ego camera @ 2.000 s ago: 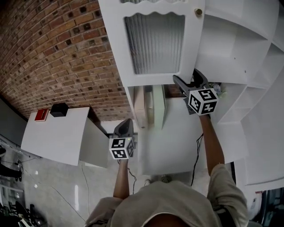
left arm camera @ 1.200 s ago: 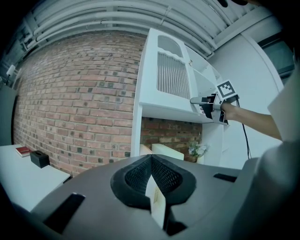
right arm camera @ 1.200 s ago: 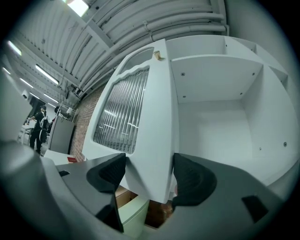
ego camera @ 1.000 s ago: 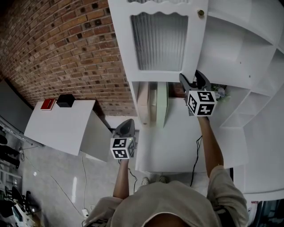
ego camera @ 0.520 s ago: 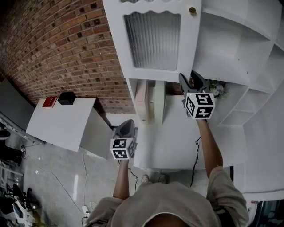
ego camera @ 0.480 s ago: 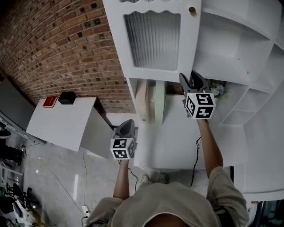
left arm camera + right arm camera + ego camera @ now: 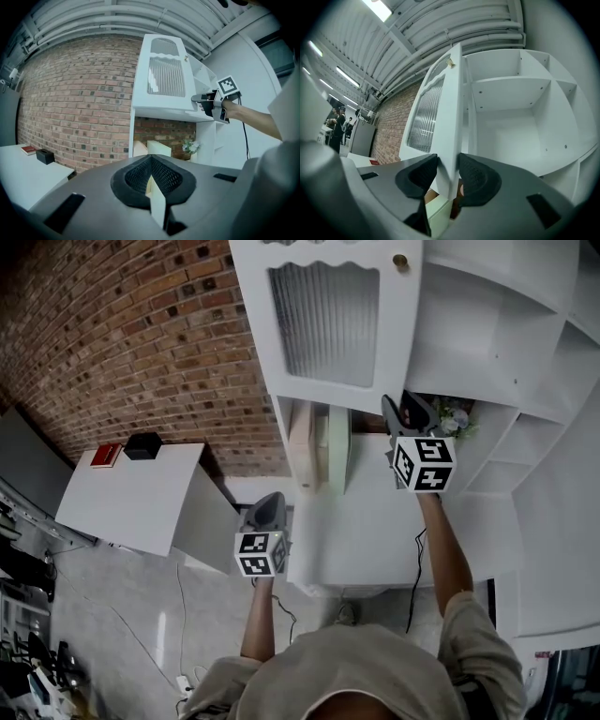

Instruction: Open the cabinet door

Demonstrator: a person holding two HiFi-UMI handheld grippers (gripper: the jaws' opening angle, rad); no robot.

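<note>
Head camera looks down; all views share cabinet door [image 7: 328, 324].

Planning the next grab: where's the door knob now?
Head view, top edge right of centre: the knob sits on the cabinet door's free edge, between its ribbed glass panel and the open shelves.

readable text: none | left gripper [image 7: 266, 501] cube + right gripper [image 7: 405, 409] cube: black-white square codes only, no letters/digits | red book [image 7: 106, 455] mid-left, on white table [image 7: 141, 507]: cover print too small to read
</note>
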